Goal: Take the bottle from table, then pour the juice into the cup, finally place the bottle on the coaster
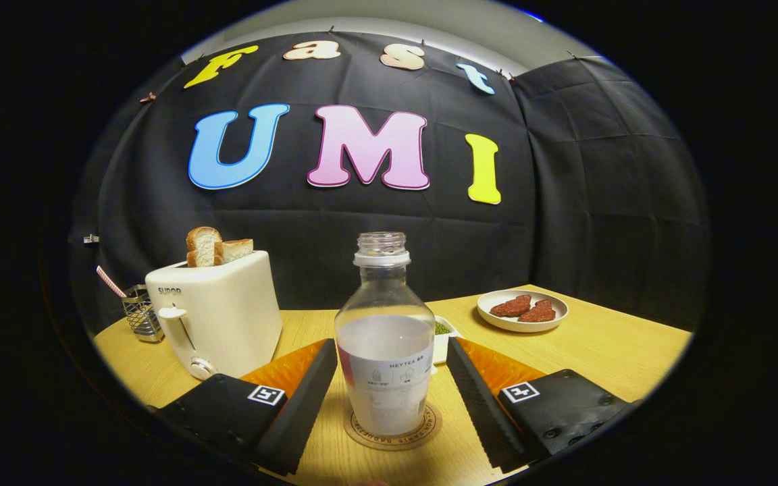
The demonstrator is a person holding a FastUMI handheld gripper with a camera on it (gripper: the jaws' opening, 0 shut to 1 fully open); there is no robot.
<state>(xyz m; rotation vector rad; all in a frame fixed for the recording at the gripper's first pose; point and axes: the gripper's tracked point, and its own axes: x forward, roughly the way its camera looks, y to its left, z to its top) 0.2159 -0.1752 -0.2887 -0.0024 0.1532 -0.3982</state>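
Bottle (384,351) stands upright on a round coaster (393,426), which lies flat on the wooden tabletop (605,351) near its front edge. The bottle is clear plastic with no cap on its neck; its lower half looks whitish and carries a pale label. It sits between the two fingers of the gripper (389,395), whose jaws are spread wide, with a visible gap of tabletop on each side, so neither finger touches the bottle. Just behind the bottle, partly hidden by it, a small white dish (444,337) holds something green. Toward the left side of the tabletop stands a cream toaster (217,317) with two slices of bread (217,246) sticking up out of its slots and its lever facing the front. Beyond the toaster, near the back left corner, a small wire-mesh holder (140,312) carries a striped straw (111,281) leaning to the left. Toward the back right corner rests a white plate (523,312) with two reddish-brown pieces of food (524,308) lying side by side on it. Black cloth forms the wall behind the tabletop.
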